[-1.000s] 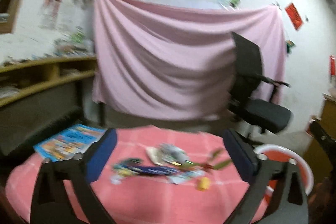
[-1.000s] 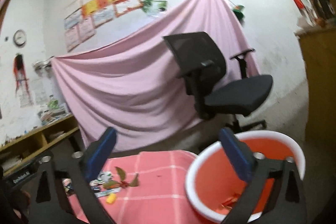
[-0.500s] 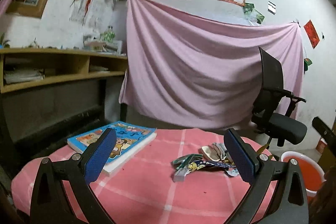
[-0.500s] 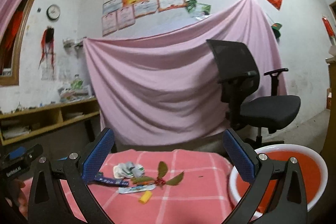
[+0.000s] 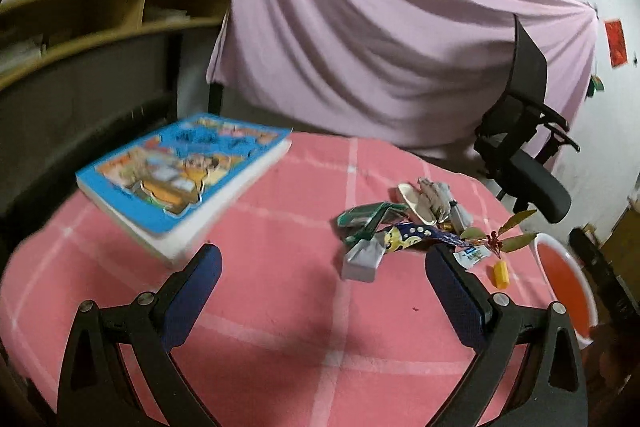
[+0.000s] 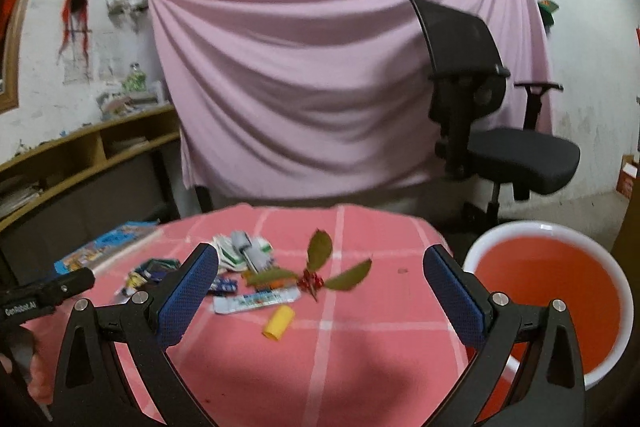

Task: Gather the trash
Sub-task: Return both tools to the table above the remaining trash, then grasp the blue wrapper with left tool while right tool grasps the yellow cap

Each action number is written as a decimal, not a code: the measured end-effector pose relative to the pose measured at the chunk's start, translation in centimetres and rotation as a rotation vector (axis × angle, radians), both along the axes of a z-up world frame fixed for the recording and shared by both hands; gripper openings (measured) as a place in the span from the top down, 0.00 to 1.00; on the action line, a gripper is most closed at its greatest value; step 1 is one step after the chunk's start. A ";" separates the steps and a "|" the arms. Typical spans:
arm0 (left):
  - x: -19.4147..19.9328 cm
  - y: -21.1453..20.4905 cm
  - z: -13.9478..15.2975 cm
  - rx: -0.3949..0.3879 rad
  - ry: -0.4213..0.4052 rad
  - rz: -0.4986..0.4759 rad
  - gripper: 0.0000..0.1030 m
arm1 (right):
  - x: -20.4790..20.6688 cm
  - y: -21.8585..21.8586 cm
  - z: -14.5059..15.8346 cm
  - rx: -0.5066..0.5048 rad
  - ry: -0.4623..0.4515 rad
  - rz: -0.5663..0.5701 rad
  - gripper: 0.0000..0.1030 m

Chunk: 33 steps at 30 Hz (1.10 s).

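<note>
A heap of trash lies on the pink checked tablecloth (image 5: 280, 327): crumpled wrappers (image 5: 384, 227), a leafy twig with red berries (image 6: 316, 273), a flat sachet (image 6: 256, 303) and a small yellow piece (image 6: 279, 323). An orange bin with a white rim (image 6: 548, 291) stands low beside the table's right edge. My left gripper (image 5: 324, 271) hovers open above the cloth, short of the wrappers. Nothing sits between the spread fingers of my right gripper (image 6: 320, 277), also open, which faces the twig from the near side. The same bin (image 5: 568, 283) shows at the right of the left wrist view.
A blue picture book (image 5: 180, 179) lies on the table's left part. Behind the table hang a pink sheet (image 6: 320, 87) and stands a black office chair (image 6: 492, 131). A wooden shelf (image 6: 80, 155) runs along the left wall. The left gripper's body (image 6: 44, 291) shows at the left.
Both views have tilted down toward the table. The left gripper has come nearer the book and wrappers; the right has swung left and closer, so the trash sits centred. Both stay open.
</note>
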State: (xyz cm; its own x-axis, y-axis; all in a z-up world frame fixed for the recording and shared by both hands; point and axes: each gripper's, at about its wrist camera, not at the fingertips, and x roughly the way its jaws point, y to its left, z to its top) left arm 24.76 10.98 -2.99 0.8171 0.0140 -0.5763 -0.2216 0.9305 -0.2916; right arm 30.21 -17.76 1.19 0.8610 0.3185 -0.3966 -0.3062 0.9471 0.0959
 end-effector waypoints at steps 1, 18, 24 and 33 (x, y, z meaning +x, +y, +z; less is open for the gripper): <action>0.1 0.1 -0.1 -0.016 0.008 -0.004 0.04 | 0.3 0.1 -0.3 -0.005 0.030 0.003 0.05; 4.6 -1.0 -0.8 -0.066 0.142 -0.128 0.40 | 3.7 2.1 -4.2 -0.020 0.399 0.160 0.50; 5.0 -1.5 -1.1 -0.044 0.155 -0.149 0.76 | 3.7 2.0 -4.2 -0.025 0.411 0.172 0.56; 4.2 -3.0 -0.4 0.014 0.098 -0.185 0.83 | 4.3 3.1 -4.6 -0.045 0.451 0.208 0.88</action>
